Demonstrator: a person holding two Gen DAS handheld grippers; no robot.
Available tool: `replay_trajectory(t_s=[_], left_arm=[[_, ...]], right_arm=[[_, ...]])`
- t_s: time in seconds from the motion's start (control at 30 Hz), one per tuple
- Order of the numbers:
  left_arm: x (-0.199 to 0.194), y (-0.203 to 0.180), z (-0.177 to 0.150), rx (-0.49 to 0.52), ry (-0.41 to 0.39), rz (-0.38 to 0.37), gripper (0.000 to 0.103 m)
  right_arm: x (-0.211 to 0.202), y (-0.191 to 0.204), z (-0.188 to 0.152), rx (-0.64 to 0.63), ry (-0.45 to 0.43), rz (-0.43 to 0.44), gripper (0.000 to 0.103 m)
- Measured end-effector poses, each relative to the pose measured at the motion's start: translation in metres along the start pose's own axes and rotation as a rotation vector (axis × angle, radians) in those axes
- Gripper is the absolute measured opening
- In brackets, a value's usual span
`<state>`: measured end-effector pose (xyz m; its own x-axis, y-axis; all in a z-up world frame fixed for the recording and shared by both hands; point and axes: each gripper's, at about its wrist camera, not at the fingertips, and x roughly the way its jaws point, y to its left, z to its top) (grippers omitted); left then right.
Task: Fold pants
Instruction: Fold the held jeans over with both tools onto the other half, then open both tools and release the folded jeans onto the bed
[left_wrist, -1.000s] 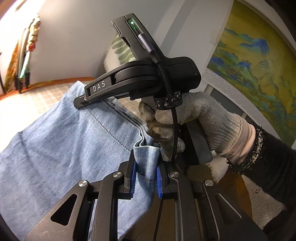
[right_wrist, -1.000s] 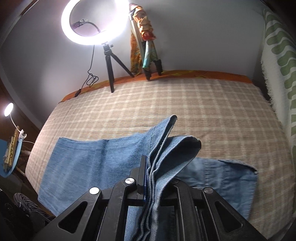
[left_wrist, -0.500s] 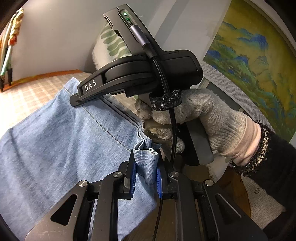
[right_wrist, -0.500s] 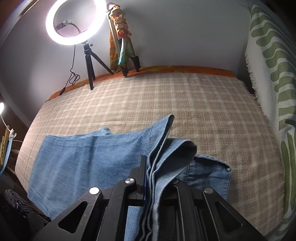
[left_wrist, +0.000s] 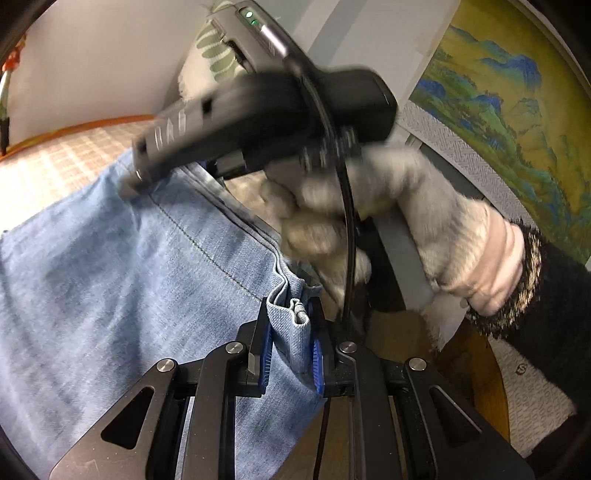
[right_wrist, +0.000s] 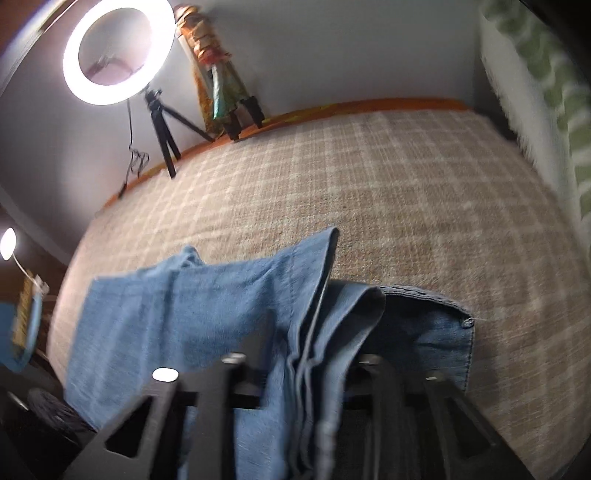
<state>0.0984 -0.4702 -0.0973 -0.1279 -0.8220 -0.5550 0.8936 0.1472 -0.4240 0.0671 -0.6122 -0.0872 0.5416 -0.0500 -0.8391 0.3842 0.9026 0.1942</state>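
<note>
Left gripper (left_wrist: 290, 345) jaws clamped on pants (left_wrist: 110, 295); right gripper (right_wrist: 314, 354) jaws opening around denim; lettering blurred.

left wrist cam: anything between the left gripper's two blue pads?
Yes. In the left wrist view a bunched fold of the jeans sits between the left gripper fingers, pinched at the hem.

The left claw (left_wrist: 290, 345) stands nearly closed, its blue pads (left_wrist: 266, 354) pressed against a bunched fold of denim from both sides. Ahead of it the right hand (left_wrist: 369, 218), in a grey knit glove over a dark sleeve, grips the handle of the right claw (right_wrist: 314, 373), which tilts steeply downward. The right claw's jaws are opening, with denim still between them.
</note>
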Motion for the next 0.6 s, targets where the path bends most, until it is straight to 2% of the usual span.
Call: replay_trajectory(t_s=[0.1, 0.13, 0.17, 0.27, 0.43, 0.5, 0.6], left_arm=[[0.001, -0.002, -0.002, 0.009, 0.008, 0.009, 0.015], [0.002, -0.002, -0.001, 0.007, 0.009, 0.007, 0.015], [0.001, -0.002, -0.001, 0.005, 0.01, 0.005, 0.015], [0.0, -0.003, 0.0, 0.009, 0.012, 0.003, 0.015], [0.001, -0.003, 0.003, 0.009, 0.025, -0.014, 0.017], [0.003, -0.01, 0.002, 0.032, 0.052, -0.029, 0.017], [0.007, -0.024, -0.002, 0.082, 0.094, -0.009, 0.017]], right_arm=[[0.002, -0.021, 0.01, 0.107, -0.025, 0.041, 0.034], [0.004, -0.022, 0.011, 0.114, -0.025, 0.046, 0.029], [0.006, -0.02, 0.013, 0.1, -0.025, 0.038, 0.021], [0.005, -0.005, 0.015, 0.025, -0.042, -0.022, 0.009], [-0.003, 0.01, 0.015, -0.085, -0.079, -0.104, 0.008], [0.002, 0.012, 0.013, -0.132, -0.066, -0.155, 0.008], [0.013, 0.011, 0.011, -0.158, -0.04, -0.194, 0.008]])
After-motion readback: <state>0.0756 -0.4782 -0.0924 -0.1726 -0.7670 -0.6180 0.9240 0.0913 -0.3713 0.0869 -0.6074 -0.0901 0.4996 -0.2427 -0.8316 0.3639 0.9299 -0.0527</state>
